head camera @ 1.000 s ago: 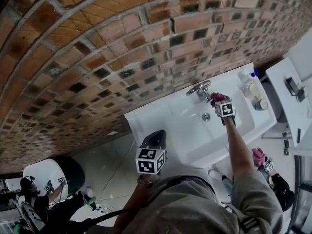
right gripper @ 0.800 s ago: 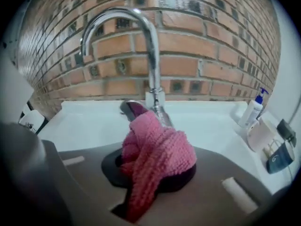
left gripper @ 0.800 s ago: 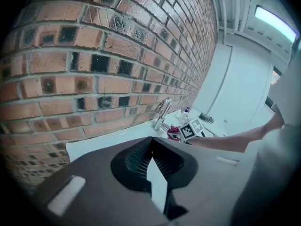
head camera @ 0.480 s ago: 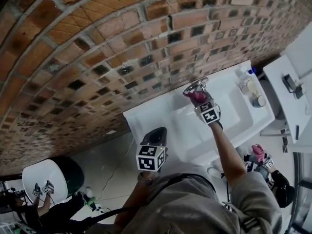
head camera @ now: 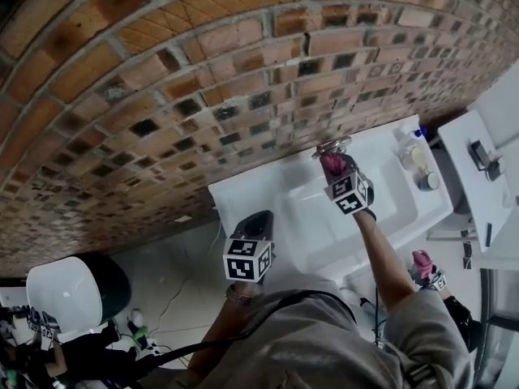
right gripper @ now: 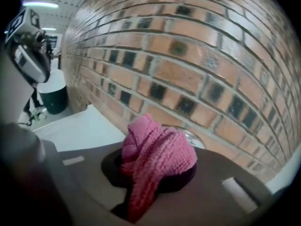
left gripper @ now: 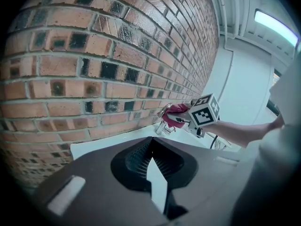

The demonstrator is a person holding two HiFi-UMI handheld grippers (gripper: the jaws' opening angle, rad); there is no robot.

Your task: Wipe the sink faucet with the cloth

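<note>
Risk: the cloth may slip off the rounded faucet or work loose, because only a bunched wad bears on it; bare jaw could then scrape the chrome.
Cloth: pink, knitted, crumpled, one tail hanging down between the jaws.
Faucet: chrome, at the white sink's back rim by the brick wall, mostly hidden behind the cloth.
Right gripper: clamped on the cloth.
Left gripper: tips meeting, holding nothing, well apart from the faucet.
</note>
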